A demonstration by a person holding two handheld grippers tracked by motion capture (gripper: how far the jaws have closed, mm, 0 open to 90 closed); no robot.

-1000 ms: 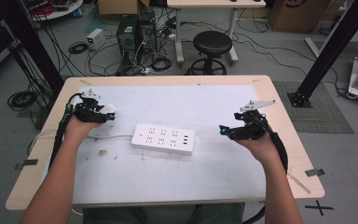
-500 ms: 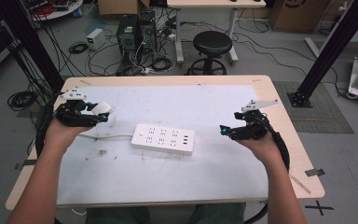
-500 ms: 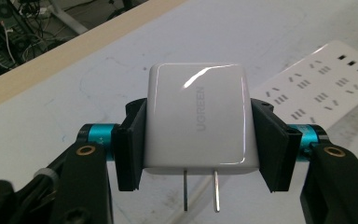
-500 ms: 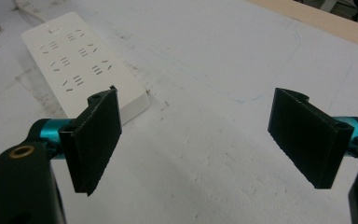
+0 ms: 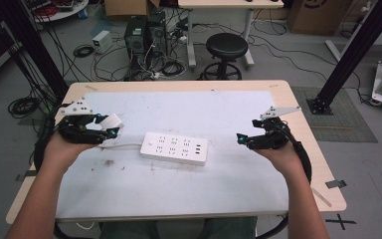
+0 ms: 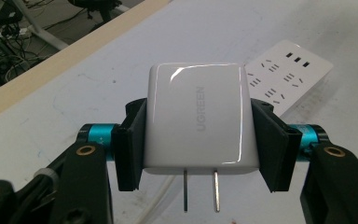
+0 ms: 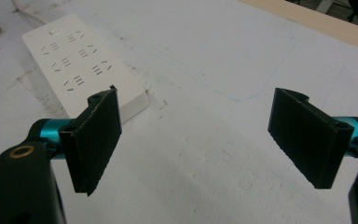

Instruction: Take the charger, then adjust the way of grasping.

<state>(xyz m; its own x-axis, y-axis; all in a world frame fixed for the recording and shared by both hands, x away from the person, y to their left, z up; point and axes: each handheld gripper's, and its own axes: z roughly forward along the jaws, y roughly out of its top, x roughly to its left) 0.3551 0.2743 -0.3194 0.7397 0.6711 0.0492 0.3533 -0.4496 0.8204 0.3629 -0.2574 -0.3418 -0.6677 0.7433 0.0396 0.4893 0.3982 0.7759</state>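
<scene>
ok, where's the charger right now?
Clamped in the left gripper at the table's left side: white charger, prongs out, left of the power strip.

One white charger (image 6: 198, 123) — two flat prongs. One power strip (image 5: 175, 148) on the table (image 5: 229, 189). Two tongs — left tongs (image 5: 110, 128), right tongs (image 5: 240, 139). One stool (image 5: 227, 47).

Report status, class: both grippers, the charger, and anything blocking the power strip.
Left gripper shut on charger, prongs bare, held above the table. Right gripper open, empty. Power strip flat mid-table, sockets up, nothing in the way.
</scene>
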